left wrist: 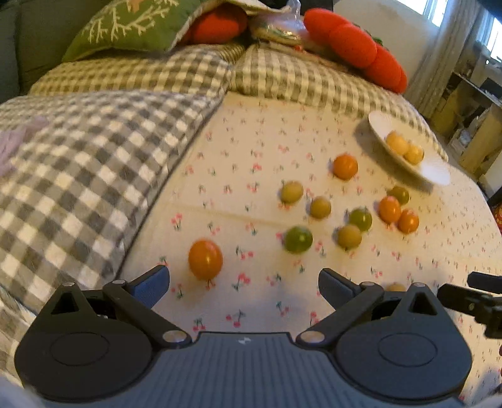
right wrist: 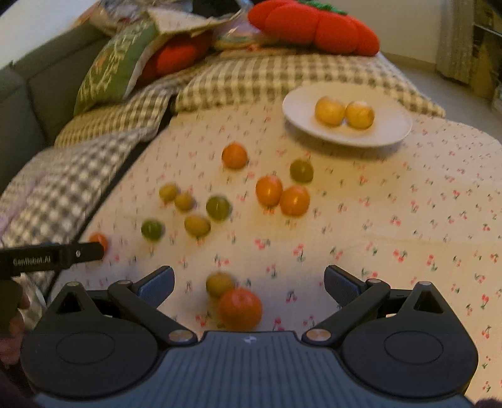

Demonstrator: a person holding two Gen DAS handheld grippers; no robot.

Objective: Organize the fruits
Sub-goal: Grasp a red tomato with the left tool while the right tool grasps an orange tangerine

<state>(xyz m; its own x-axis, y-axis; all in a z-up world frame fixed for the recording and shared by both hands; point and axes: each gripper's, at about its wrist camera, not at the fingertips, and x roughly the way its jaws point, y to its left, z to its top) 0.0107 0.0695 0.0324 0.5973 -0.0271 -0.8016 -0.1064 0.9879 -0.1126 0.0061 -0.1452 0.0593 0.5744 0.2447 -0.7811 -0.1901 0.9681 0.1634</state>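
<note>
Several small orange, green and yellow fruits lie loose on a cherry-print cloth [left wrist: 251, 163]. A white plate [right wrist: 301, 116] at the far right holds two yellow fruits [right wrist: 329, 111]; the plate also shows in the left wrist view [left wrist: 381, 124]. My left gripper [left wrist: 244, 282] is open and empty, with an orange fruit [left wrist: 205, 259] just beyond its left finger. My right gripper [right wrist: 249, 282] is open, with an orange fruit [right wrist: 240, 309] and a yellow-green fruit [right wrist: 219, 284] lying on the cloth between its fingers. Two orange fruits [right wrist: 282, 194] touch each other mid-cloth.
Checked cushions [left wrist: 94, 169] border the cloth on the left and far side. Red plush cushions [right wrist: 313, 25] and a green embroidered pillow [left wrist: 131, 25] lie behind. The left gripper's body [right wrist: 47, 257] shows at the left of the right wrist view. Shelves [left wrist: 470, 103] stand at the right.
</note>
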